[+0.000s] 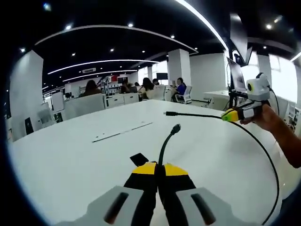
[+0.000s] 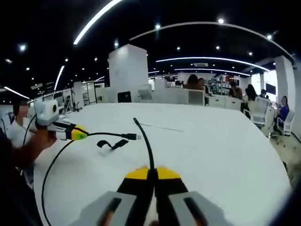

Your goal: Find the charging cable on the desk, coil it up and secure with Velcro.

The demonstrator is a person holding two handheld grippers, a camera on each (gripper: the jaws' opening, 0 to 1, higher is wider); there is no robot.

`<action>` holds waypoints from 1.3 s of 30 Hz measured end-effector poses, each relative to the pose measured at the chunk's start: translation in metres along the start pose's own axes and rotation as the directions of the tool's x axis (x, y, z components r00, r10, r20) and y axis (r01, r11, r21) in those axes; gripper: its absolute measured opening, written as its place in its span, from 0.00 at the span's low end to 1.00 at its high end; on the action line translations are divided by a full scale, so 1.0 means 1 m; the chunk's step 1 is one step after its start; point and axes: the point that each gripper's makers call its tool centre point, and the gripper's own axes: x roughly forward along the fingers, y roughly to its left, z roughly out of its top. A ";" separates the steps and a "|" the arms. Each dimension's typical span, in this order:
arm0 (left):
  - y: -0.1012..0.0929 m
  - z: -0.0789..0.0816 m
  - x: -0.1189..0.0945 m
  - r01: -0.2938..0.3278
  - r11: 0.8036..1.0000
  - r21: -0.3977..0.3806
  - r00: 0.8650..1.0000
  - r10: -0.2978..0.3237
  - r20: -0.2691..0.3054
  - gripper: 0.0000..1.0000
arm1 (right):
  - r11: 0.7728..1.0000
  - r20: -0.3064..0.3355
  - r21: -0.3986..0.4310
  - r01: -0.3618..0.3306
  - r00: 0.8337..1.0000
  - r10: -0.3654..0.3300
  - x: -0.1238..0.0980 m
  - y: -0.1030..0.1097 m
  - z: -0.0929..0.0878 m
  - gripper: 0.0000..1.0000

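Note:
A black charging cable [image 1: 270, 160] hangs in a long loop between my two grippers above the white desk [image 1: 70, 160]. My left gripper [image 1: 159, 170] is shut on it near one end, and the plug [image 1: 176, 127] sticks up past the jaws. At the right, my right gripper [image 1: 231, 115] pinches the other end, whose tip [image 1: 168, 113] points left. In the right gripper view, my right gripper [image 2: 151, 173] is shut on the cable [image 2: 146, 146]. The left gripper [image 2: 75, 133] holds the end with the metal plug [image 2: 133, 136]. A black Velcro strap [image 1: 138, 159] [image 2: 112, 143] lies on the desk.
A thin pale strip [image 1: 121, 132] lies across the middle of the desk. A person's hand and forearm [image 1: 282, 134] hold the right gripper. Office desks, chairs, a white pillar [image 2: 128, 70] and seated people [image 1: 146, 85] fill the background beyond the desk's far edge.

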 end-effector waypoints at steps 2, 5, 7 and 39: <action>0.006 0.000 0.003 0.006 1.000 0.007 1.000 -0.006 0.000 0.04 | 1.000 0.000 -0.002 -0.025 1.000 0.025 0.007 0.005 0.002 0.04; 0.010 -0.002 0.005 0.018 1.000 0.018 1.000 -0.019 0.001 0.04 | 0.998 0.001 0.000 -0.056 0.998 0.056 0.014 0.010 0.005 0.04; 0.011 -0.003 0.007 0.024 0.999 0.023 1.000 -0.024 -0.001 0.04 | 0.997 -0.002 -0.007 -0.071 0.997 0.071 0.019 0.013 0.006 0.04; 0.035 -0.033 0.023 0.083 0.996 0.040 0.995 -0.080 -0.059 0.04 | 0.931 -0.132 -0.154 -0.330 0.941 0.312 0.114 0.082 0.005 0.04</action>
